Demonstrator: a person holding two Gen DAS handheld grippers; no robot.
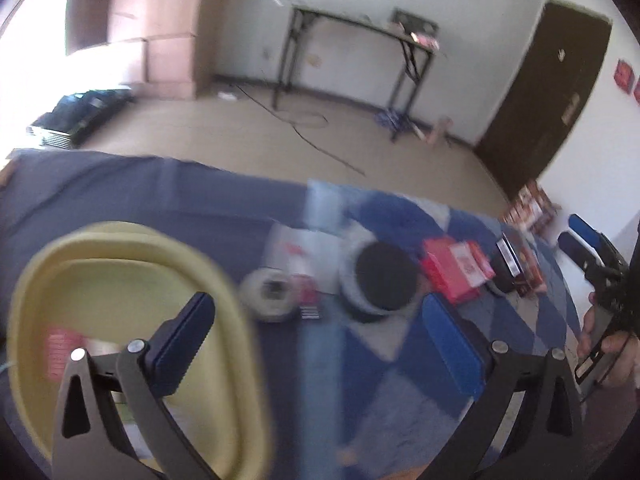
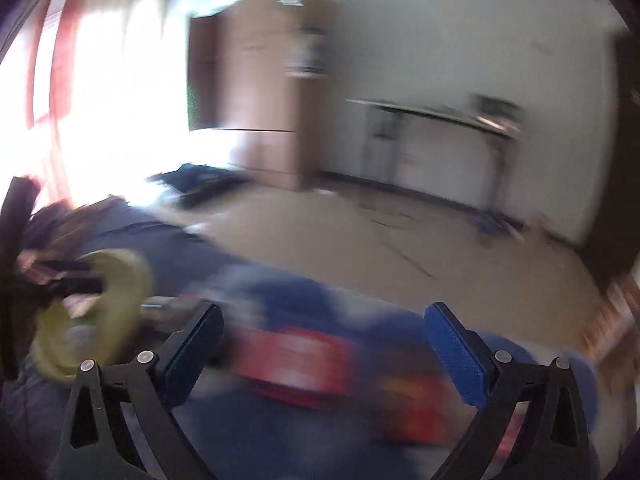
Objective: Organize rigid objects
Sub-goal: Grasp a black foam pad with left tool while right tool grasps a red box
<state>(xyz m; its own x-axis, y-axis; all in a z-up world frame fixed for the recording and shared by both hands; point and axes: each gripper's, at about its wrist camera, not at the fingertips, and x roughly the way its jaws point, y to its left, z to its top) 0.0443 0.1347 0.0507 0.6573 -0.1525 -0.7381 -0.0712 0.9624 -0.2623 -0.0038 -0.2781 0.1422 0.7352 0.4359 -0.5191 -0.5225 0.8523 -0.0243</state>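
Observation:
My left gripper (image 1: 320, 320) is open and empty above the blue cloth table (image 1: 120, 188). A yellow basin (image 1: 132, 292) lies under its left finger, with a pink item (image 1: 60, 350) inside. Ahead lie a white round tin (image 1: 270, 294), a black-lidded round container (image 1: 380, 276), a red box (image 1: 456, 272) and dark boxes (image 1: 516, 264). My right gripper (image 2: 324, 334) is open and empty over a blurred red box (image 2: 296, 360). It also shows at the right edge of the left wrist view (image 1: 580, 236). The basin shows in the right wrist view (image 2: 116, 280).
A white packet (image 1: 300, 252) lies behind the tin. A black folding table (image 1: 360, 32), a wooden cabinet (image 1: 160, 20) and a dark door (image 1: 548, 92) stand across the tan floor. The right wrist view is heavily blurred.

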